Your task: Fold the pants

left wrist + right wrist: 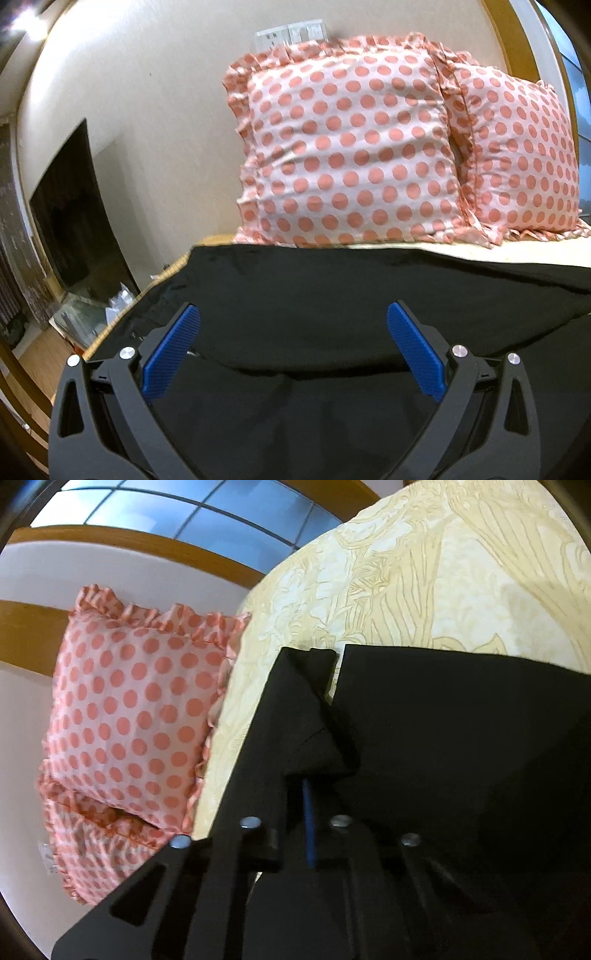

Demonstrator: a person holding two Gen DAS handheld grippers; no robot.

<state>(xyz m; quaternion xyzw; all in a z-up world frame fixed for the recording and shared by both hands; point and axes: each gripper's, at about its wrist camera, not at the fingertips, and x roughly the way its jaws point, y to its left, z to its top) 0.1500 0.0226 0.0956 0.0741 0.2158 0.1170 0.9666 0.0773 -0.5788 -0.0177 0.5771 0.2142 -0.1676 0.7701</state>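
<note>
I was partway through the fold: my right claw point(308, 786) pinched the black pants point(461, 738) on the bed point(424, 572), my left claw point(293, 332) hung spread wide over them, and next it likely had to grab cloth toward 12 o'clock.

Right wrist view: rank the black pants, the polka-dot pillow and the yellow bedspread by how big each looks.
1. Black pants, largest, though close to the camera, which inflates them.
2. Yellow bedspread, partly covered by the pants, so its true extent is hidden.
3. Polka-dot pillow, smallest.
</note>
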